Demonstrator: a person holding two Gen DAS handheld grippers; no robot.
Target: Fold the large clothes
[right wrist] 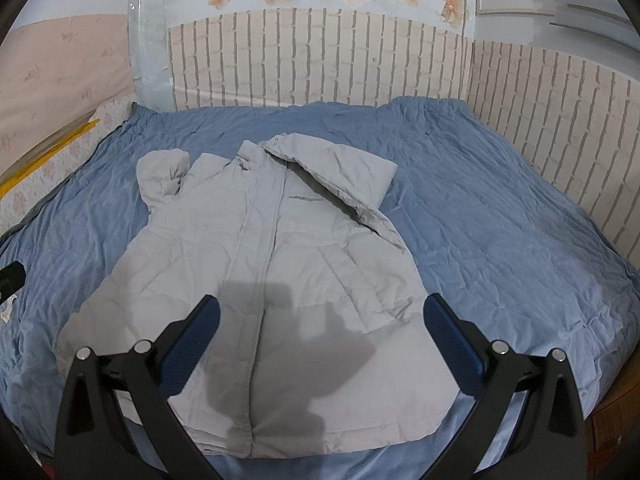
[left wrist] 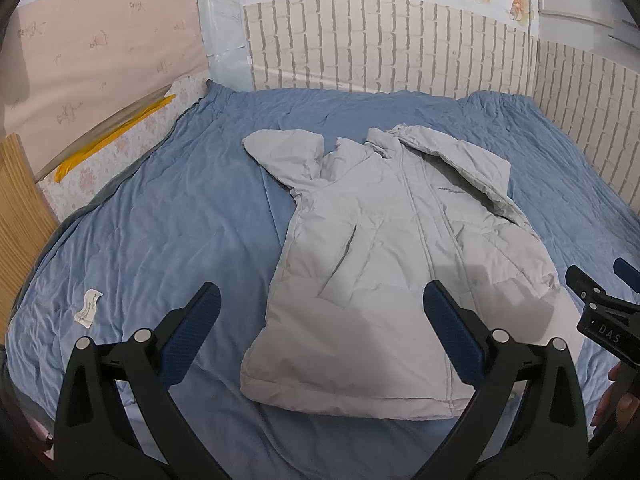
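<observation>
A light grey padded jacket (left wrist: pixel 384 264) (right wrist: pixel 260 272) lies front up on the blue bedspread (left wrist: pixel 160 216) (right wrist: pixel 500 220), collar toward the far wall and hem toward me. Its right sleeve is folded over the chest; its left sleeve is bent up beside the collar. My left gripper (left wrist: pixel 320 312) hovers open above the hem's left part, holding nothing. My right gripper (right wrist: pixel 320 320) hangs open over the lower middle of the jacket, also holding nothing. In the left wrist view the right gripper (left wrist: pixel 600 300) shows at the right edge, held by a hand (left wrist: pixel 612 396).
A white label (left wrist: pixel 89 307) lies on the bedspread at left. A brick-pattern wall panel (left wrist: pixel 380 48) (right wrist: pixel 320 60) bounds the bed at the back and right. A wooden board (left wrist: pixel 20 208) and a floral mattress edge with a yellow strip (left wrist: pixel 112 140) stand at left.
</observation>
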